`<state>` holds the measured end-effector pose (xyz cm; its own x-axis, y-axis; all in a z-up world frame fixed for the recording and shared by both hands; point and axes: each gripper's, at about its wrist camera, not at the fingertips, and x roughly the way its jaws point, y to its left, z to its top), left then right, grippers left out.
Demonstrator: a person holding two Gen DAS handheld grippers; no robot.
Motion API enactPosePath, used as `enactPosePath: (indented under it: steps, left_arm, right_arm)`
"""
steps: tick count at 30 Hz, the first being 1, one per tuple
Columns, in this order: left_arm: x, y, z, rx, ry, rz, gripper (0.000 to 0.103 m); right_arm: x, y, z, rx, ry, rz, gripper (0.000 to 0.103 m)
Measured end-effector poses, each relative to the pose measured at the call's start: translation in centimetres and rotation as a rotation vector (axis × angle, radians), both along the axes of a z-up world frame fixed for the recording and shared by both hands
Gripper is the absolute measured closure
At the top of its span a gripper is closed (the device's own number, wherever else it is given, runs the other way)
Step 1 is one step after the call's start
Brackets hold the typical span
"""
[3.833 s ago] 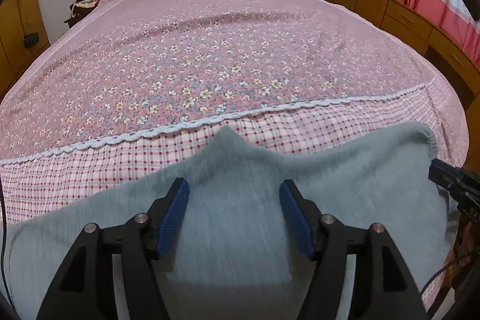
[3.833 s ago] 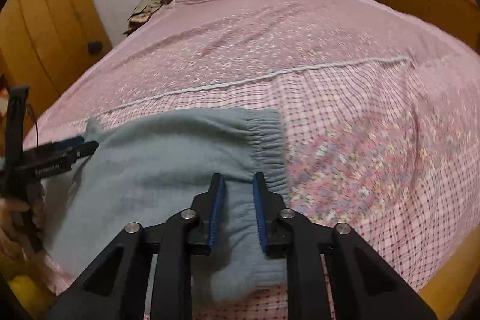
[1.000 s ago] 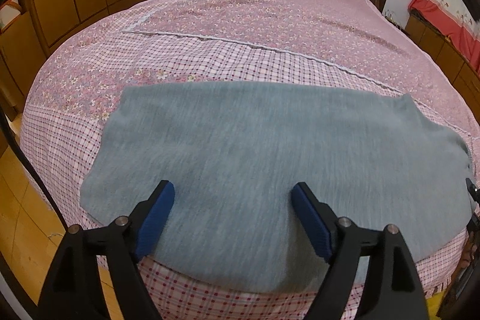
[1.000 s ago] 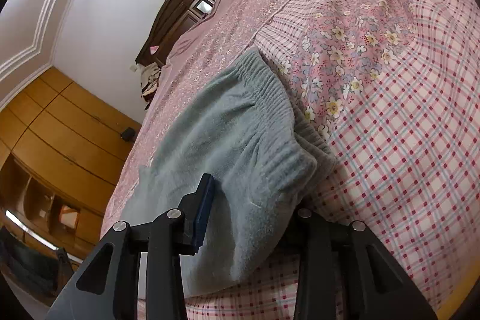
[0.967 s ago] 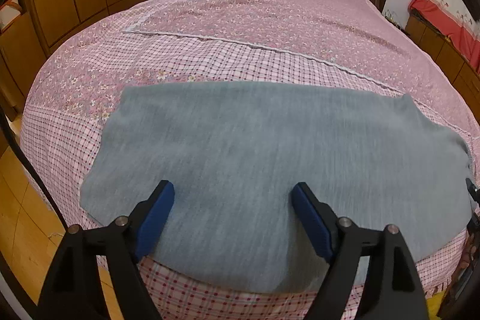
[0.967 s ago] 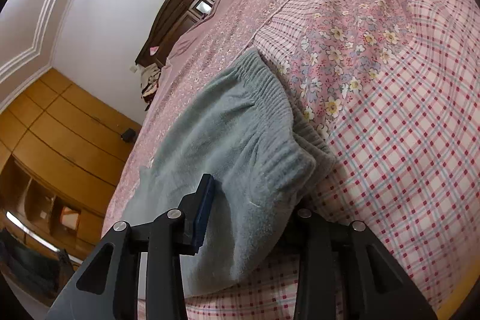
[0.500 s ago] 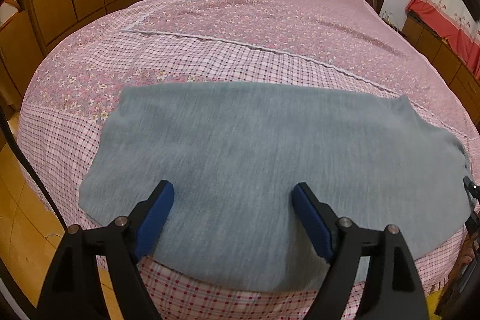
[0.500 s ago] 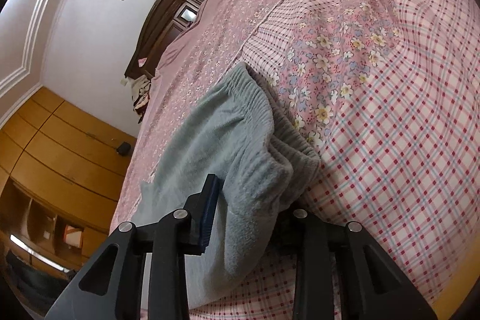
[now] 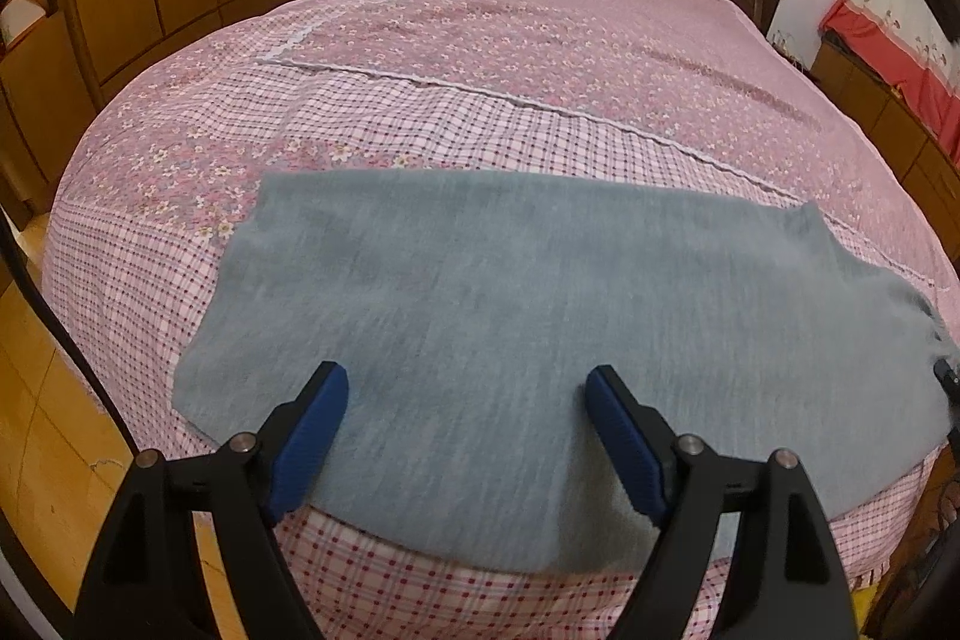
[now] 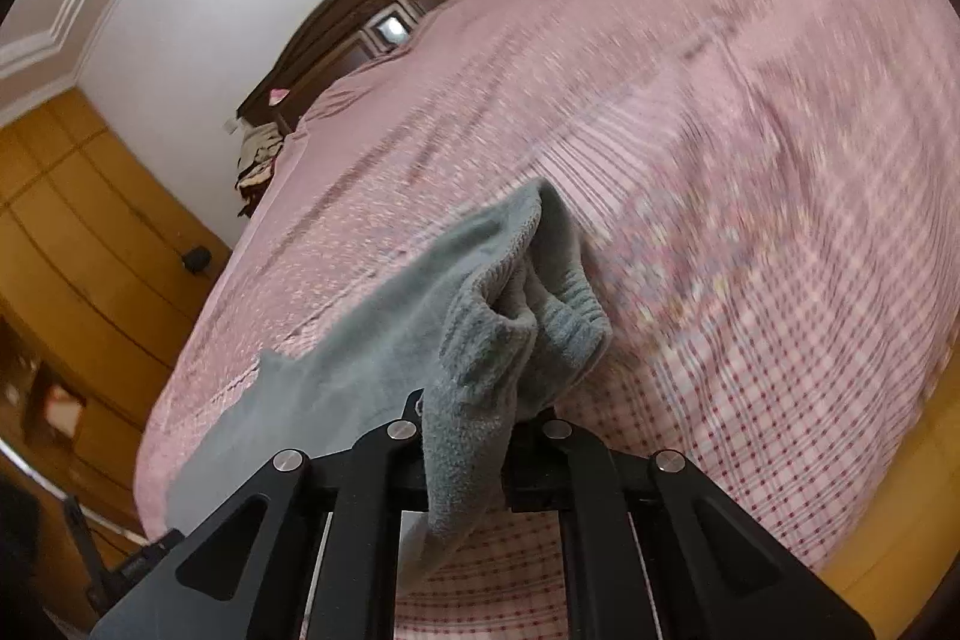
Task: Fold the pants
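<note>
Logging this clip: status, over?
Left gripper open above pants. Right gripper shut on waistband, lifting. Bed unobstructed.

Right gripper [image 10: 474, 418] fingertips hidden under bunched pants [image 10: 480, 340]; bedspread [image 10: 750, 130] motion-blurred

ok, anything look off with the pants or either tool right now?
Only the waistband end: it is bunched and lifted where the right tool is clamped on it. The rest of the grey pants lie flat on the bed, under the open left tool.
</note>
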<state>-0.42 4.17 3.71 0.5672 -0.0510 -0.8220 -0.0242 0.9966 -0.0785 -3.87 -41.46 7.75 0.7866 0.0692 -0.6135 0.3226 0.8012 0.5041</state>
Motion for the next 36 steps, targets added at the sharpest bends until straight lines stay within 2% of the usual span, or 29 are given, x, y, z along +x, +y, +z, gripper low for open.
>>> enactPosePath:
  steps: [7, 14, 21, 36]
  left_arm:
    - [-0.1, 1.9, 0.6, -0.018, 0.001, 0.056, 0.018]
    - [-0.5, 3.9, 1.6, -0.015, -0.008, 0.082, 0.018]
    - [-0.8, 5.3, 2.2, -0.024, -0.023, 0.112, 0.018]
    - [-1.3, 6.2, 2.6, -0.059, -0.033, 0.114, 0.018]
  right_arm:
    - [1.5, 4.0, 4.5, -0.181, -0.038, 0.098, 0.092]
    - [2.6, 7.1, 7.4, -0.249, -0.091, 0.208, 0.092]
    - [2.8, 9.8, 8.5, -0.272, -0.123, 0.29, 0.092]
    - [4.1, 15.0, 9.3, -0.275, -0.151, 0.442, 0.092]
